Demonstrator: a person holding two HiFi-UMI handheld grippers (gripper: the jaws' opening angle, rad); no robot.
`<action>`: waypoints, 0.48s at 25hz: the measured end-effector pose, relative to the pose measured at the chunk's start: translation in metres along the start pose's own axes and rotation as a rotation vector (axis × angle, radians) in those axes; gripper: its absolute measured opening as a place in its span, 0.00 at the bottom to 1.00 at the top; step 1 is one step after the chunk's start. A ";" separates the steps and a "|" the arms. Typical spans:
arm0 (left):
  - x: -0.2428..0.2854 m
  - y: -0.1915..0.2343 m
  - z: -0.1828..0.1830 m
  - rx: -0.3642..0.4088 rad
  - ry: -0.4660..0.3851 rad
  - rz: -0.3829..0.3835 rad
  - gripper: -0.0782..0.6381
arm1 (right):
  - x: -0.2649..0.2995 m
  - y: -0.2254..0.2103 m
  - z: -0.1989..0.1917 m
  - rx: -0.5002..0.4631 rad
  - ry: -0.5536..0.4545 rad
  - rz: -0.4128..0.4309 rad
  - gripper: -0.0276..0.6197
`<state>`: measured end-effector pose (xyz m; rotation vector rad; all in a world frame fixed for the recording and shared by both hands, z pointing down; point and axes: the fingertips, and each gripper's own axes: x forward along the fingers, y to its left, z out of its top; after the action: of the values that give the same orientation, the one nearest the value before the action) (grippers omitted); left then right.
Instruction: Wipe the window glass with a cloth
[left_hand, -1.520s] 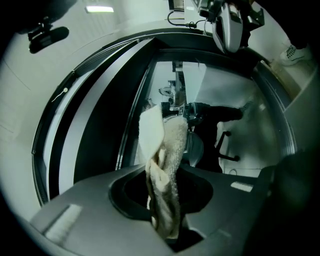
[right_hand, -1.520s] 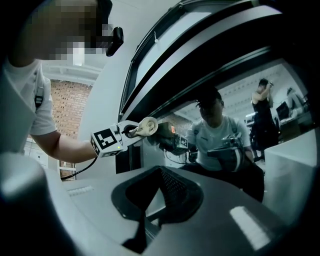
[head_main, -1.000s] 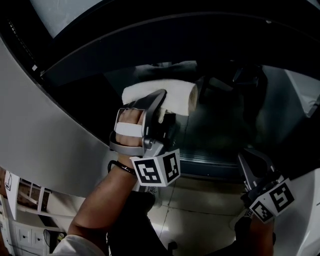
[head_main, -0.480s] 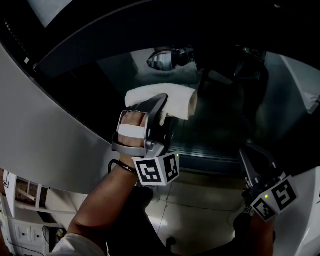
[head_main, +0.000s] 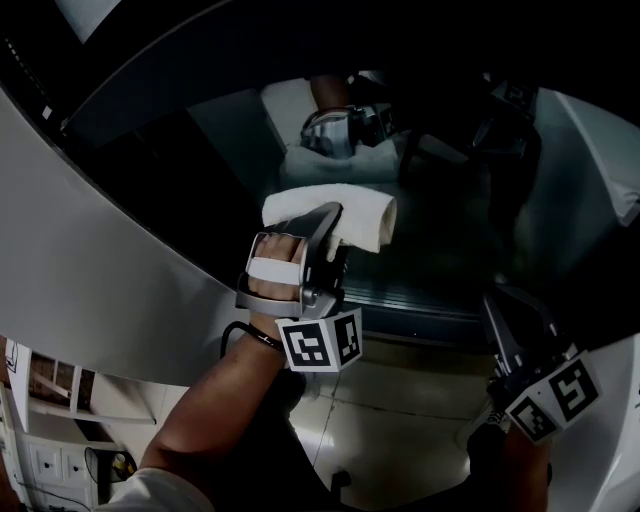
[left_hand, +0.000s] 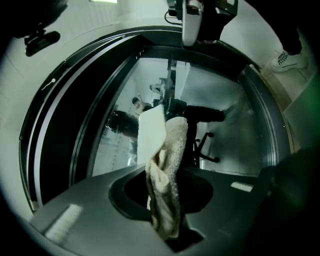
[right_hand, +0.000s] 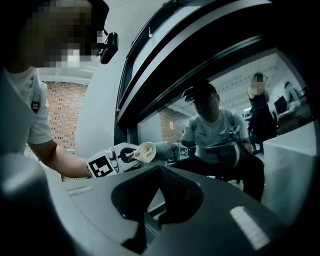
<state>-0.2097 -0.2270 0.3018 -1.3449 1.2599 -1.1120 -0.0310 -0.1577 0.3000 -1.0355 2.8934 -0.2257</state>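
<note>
A folded white cloth (head_main: 340, 213) lies pressed against the dark window glass (head_main: 440, 230) at the middle of the head view. My left gripper (head_main: 322, 228) is shut on it. In the left gripper view the cloth (left_hand: 165, 150) rises up out of the jaws toward the glass (left_hand: 230, 130). My right gripper (head_main: 505, 322) hangs low at the right, below the glass, shut with nothing in it. The right gripper view shows the left gripper (right_hand: 120, 157) and the cloth (right_hand: 145, 151) against the pane.
A wide grey frame (head_main: 110, 270) curves round the left of the glass, with a sill (head_main: 420, 325) below it. The glass mirrors the gripper (head_main: 335, 132) and a seated person (right_hand: 215, 130). A tiled floor (head_main: 400, 420) lies beneath.
The left gripper has slid the cloth a little down and to the right on the glass. The gripper's reflection has come into view above it. The right gripper has barely moved.
</note>
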 end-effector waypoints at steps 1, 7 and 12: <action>0.002 -0.003 0.000 -0.002 0.002 -0.002 0.25 | 0.001 -0.002 0.000 0.004 0.000 0.003 0.05; 0.004 -0.014 0.001 -0.004 0.007 -0.013 0.25 | 0.001 -0.008 0.001 -0.005 0.002 -0.005 0.05; 0.006 -0.025 -0.004 -0.006 0.015 -0.034 0.25 | 0.006 -0.006 0.002 0.004 0.014 0.005 0.05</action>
<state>-0.2101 -0.2326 0.3275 -1.3698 1.2567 -1.1450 -0.0317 -0.1662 0.2988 -1.0301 2.9062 -0.2388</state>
